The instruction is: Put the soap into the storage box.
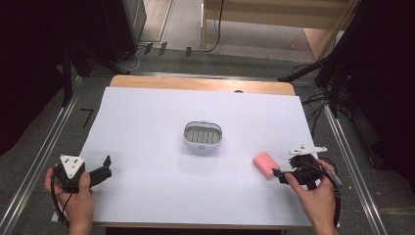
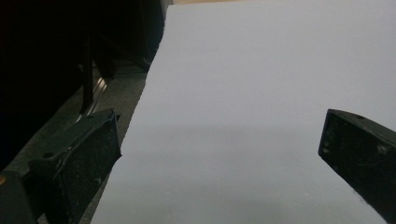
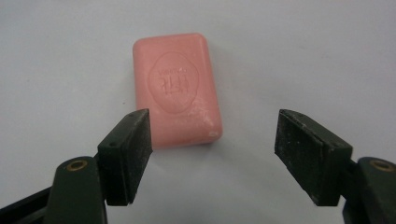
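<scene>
Pink soap (image 3: 176, 88) flat on the white counter (image 1: 147, 186), near right, well apart from the dish (image 1: 203, 135) at centre; stamped face up, one near corner scuffed. Right hand-held gripper (image 3: 212, 154) just short of the bar, jaws apart, nothing between the pads; left pad overlapping the bar's near corner in the right gripper view, contact not confirmed. Judged step: pick-up of the soap. Recommended: advance until both pads bracket the long sides, square to the bar, low to the counter, then close firmly; slippery surface likely, so no corner pinch. Left hand-held gripper (image 1: 98, 171) parked at near left, jaws wide apart, empty.
</scene>
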Motion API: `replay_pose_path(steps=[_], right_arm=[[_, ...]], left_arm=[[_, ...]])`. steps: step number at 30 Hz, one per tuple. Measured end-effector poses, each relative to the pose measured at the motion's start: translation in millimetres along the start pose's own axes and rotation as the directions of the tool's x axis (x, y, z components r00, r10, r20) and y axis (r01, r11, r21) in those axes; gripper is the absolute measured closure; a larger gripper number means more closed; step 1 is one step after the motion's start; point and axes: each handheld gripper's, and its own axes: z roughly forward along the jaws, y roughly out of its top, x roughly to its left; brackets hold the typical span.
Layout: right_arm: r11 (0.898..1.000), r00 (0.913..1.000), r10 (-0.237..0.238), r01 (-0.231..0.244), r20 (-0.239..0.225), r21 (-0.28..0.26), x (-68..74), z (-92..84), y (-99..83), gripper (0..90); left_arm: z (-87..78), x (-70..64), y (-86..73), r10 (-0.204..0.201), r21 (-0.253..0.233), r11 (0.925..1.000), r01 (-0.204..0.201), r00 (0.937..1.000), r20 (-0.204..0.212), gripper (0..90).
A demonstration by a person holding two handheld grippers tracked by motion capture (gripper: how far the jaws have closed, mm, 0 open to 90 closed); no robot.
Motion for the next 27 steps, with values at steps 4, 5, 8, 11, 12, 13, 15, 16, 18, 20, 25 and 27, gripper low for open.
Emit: replay_pose_path(steps=[4,5,8,11,12,13,15,16,18,20,25,27], right_arm=[[1.0,0.9999,-0.011,0.011,-0.006,0.006,1.4,1.6,3.2,28.2],[1.0,0.9998,-0.017,0.017,-0.013,0.01,2.3,2.5,4.3,28.0],[0.999,0.9994,-0.028,0.028,-0.018,0.024,6.3,6.6,7.2,27.4],[0.999,0.9991,-0.037,0.037,-0.02,0.035,9.9,11.2,9.8,27.3],[0.998,0.9987,-0.045,0.046,-0.024,0.037,10.1,12.4,10.5,27.3],[0.998,0.9985,-0.048,0.049,-0.025,0.039,10.9,13.9,11.4,27.3],[0.998,0.9982,-0.053,0.054,-0.027,0.045,12.1,16.8,13.3,27.2],[0.997,0.9982,-0.054,0.055,-0.028,0.047,12.4,18.0,14.4,27.3],[0.997,0.9979,-0.059,0.06,-0.026,0.053,12.6,20.1,16.6,27.2],[0.997,0.9982,-0.054,0.055,-0.025,0.058,13.4,21.2,19.2,27.2],[0.996,0.9985,-0.049,0.05,-0.027,0.07,14.4,23.7,23.4,27.1],[0.996,0.9987,-0.047,0.048,-0.022,0.078,14.2,24.6,24.4,26.3]], left_arm=[[-0.2,0.2,-0.1,0.0,-0.003,1.0,0.0,1.0,0.004,0.0],[-0.1,0.3,-0.1,0.0,-0.003,1.0,0.0,1.0,0.005,0.0],[-0.2,-0.2,-0.1,0.006,-0.001,1.0,-0.006,1.0,0.004,0.0],[-0.3,-1.1,-0.1,0.018,0.001,0.9998,-0.018,0.9998,0.004,0.0],[-0.3,-1.2,-0.2,0.02,-0.001,0.9998,-0.02,0.9998,0.008,0.0],[-0.2,-1.4,-0.1,0.021,0.0,0.9998,-0.021,0.9997,0.009,0.0],[-0.1,-1.1,0.0,0.022,0.003,0.9997,-0.022,0.9997,0.008,0.0],[-0.1,-1.0,0.0,0.02,0.002,0.9998,-0.02,0.9998,0.008,0.0],[-0.2,-0.8,-0.1,0.02,0.001,0.9998,-0.02,0.9997,0.011,0.0],[-0.2,-0.8,-0.2,0.02,-0.001,0.9998,-0.02,0.9997,0.012,0.0],[-1.0,-0.7,-0.4,0.023,-0.006,0.9997,-0.023,0.9995,0.02,0.0],[-0.7,-0.6,-0.3,0.02,-0.006,0.9998,-0.02,0.9996,0.02,0.0]])
